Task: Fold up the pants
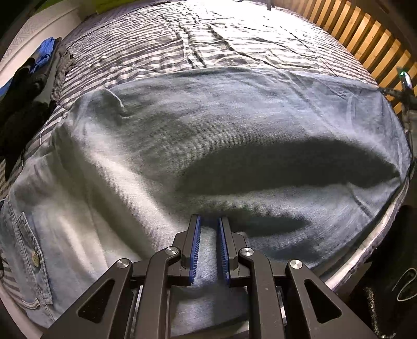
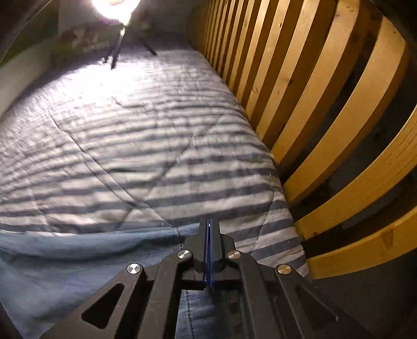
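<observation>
jeans: waist end running off the left-wrist view's lower left edge | right gripper: closed tips hiding whether denim is lying between the pads | dark clothes: blurring into shadow, cut by the left edge | lamp: glaring out, cropped at top

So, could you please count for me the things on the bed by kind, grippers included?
Black grippers with blue pads: 2 (left gripper, right gripper)
Light blue denim jeans: 1
Grey-and-white striped quilt: 1
Pile of dark and blue clothes: 1
Total: 5
</observation>
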`<state>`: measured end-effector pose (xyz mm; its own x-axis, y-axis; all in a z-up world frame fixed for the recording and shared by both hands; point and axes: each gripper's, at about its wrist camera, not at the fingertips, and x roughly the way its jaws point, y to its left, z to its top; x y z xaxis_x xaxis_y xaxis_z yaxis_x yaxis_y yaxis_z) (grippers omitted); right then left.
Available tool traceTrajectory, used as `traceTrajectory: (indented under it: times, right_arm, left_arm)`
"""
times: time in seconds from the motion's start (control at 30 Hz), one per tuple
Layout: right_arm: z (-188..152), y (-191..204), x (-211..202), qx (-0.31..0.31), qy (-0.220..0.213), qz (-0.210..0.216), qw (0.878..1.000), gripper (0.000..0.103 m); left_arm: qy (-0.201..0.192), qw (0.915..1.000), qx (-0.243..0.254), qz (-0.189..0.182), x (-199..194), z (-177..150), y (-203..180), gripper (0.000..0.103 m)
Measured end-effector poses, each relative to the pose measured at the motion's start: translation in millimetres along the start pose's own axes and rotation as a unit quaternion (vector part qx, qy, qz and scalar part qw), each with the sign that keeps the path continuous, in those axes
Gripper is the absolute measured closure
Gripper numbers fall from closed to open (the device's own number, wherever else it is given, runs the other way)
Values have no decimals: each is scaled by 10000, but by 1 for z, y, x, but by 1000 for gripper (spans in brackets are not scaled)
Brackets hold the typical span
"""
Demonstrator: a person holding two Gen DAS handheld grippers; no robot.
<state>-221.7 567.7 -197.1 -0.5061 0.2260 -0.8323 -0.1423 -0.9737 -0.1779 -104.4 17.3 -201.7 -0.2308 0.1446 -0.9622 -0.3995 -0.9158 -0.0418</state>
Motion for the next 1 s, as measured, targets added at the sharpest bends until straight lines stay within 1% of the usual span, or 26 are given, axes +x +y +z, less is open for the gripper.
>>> traceTrajectory:
  times: [0.03,0.07,0.1,0.13,0.17,0.2,0.23,0.3,0.33,0.37,0.43,0.47,0.5,0.53,0.6,0.63,0.67,0.7,0.77,0.8,0.83,0.87,0.9,0.93,0.97,1.0]
  right_arm:
    - [-1,2,2,-10,24,-232,9997,103]
    - [-1,4,7,-103,165,-746,9970,103]
    - [-1,2,9,-110,280,-894,9955,103]
    - [-3,-6,9,30,420,-908,9950,103]
    - [-4,-15,0,254,416,-719,9962,103]
    - [-3,-19,-10,322,298,-576,9974,103]
    - [-3,-19,-24,301,137,-527,9981,103]
    - [2,-5,-56,22,-143,-469,9988,102]
    - [4,7,-70,-137,-245,-338,9990,102]
    - [7,27,-87,-380,-329,-68,9987,102]
    - [10,65,-110,-755,-447,307,9957,101]
    - [12,95,-127,-1040,-526,690,9908,100]
    - [17,120,-135,-1202,-558,958,9865,100]
    - [16,144,-145,-1363,-603,1269,9807,100]
    - [8,205,-164,-1800,-574,1888,9637,100]
    - [1,234,-168,-2008,-528,2102,9554,100]
    - [-6,262,-170,-2258,-439,2300,9456,100]
    - [-17,288,-172,-2487,-366,2459,9361,100]
    - [-39,328,-172,-2851,-202,2702,9194,100]
    - [-52,346,-175,-3022,-130,2835,9100,100]
    - [-62,357,-178,-3096,-58,2952,9039,100]
    - [-78,372,-185,-3182,54,3194,8926,100]
    - [-89,379,-190,-3225,88,3351,8852,100]
    - [-104,389,-200,-3302,114,3538,8750,100]
    - [-122,401,-210,-3484,123,3663,8627,99]
    - [-134,407,-218,-3628,86,3695,8554,98]
  left_arm:
    - [7,10000,-11,-24,-1,-1,0,86]
    - [4,10000,-49,-60,-3,-1,2,85]
    - [-22,9999,-121,-116,-7,-1,5,85]
    - [-103,9995,-228,-191,-15,-3,10,85]
    - [-189,9990,-315,-251,-22,-4,15,84]
    - [-267,9985,-387,-291,-29,-5,20,83]
    - [-392,9978,-455,-293,-39,-4,27,81]
    - [-589,9970,-470,-177,-51,1,39,76]
    - [-701,9963,-501,-44,-56,6,47,75]
    - [-816,9946,-642,5,-59,13,61,75]
    - [-897,9915,-916,-213,-54,28,89,75]
    - [-870,9911,-965,-279,-48,31,97,75]
    - [-781,9920,-960,-245,-38,34,105,75]
    - [-613,9933,-963,-161,-21,33,113,75]
    - [-260,9959,-865,-71,3,23,121,73]
    - [-559,9956,-752,-26,-5,18,123,72]
    - [-504,9953,-822,111,-9,16,127,72]
    - [-582,9934,-978,160,-19,11,134,73]
    - [-978,9868,-1287,110,-50,-9,153,70]
    - [-1026,9841,-1433,210,-59,-19,162,62]
    - [-1087,9783,-1717,410,-72,-38,177,56]
    - [-1138,9729,-1944,516,-81,-54,189,54]
    - [-1140,9681,-2148,599,-86,-68,199,51]
    - [-1094,9603,-2466,715,-90,-89,217,47]
    - [-1059,9539,-2709,741,-93,-106,227,45]
    - [-1028,9485,-2904,735,-93,-120,235,43]
